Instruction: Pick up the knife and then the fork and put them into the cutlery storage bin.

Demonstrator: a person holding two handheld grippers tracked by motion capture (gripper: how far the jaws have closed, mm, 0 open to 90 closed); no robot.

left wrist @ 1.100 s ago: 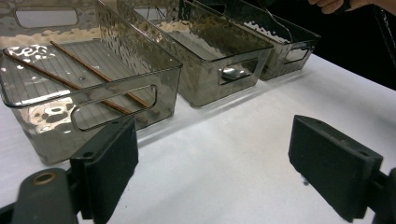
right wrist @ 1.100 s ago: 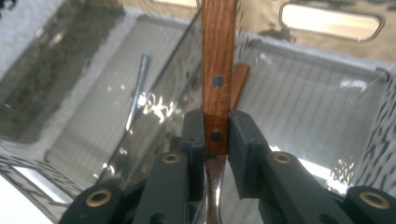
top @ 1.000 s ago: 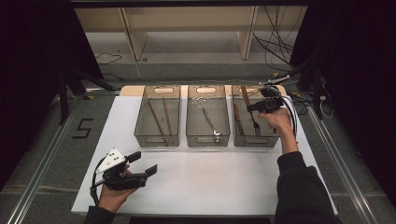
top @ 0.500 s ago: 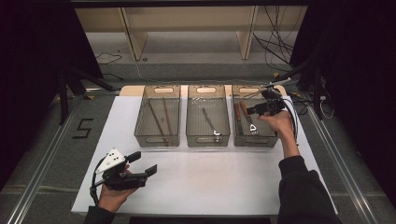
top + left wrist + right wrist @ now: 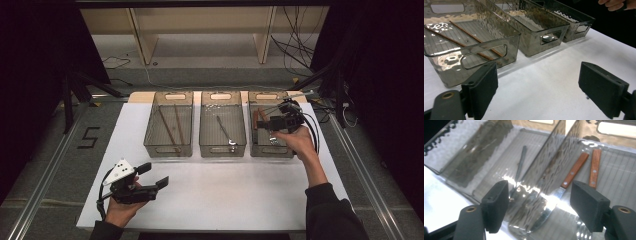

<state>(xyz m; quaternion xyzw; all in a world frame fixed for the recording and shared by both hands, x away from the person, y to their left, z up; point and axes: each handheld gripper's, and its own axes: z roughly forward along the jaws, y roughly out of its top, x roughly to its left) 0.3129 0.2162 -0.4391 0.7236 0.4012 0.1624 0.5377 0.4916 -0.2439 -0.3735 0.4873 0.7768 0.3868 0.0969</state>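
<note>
Right gripper [image 5: 266,123] hovers over right bin [image 5: 270,150].

Light: bright from overhead on the white bench [image 5: 225,190]; the surroundings in the high view fall to near black.
Glare: white highlights ripple over the clear bins' [image 5: 474,37] walls and the metal blades [image 5: 549,205].
Shadows: soft, short, under the bins.
Focus: the jaws close to each gripper camera look slightly soft.

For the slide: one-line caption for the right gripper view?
Open right gripper above the right bin holding two wooden-handled knives.
</note>
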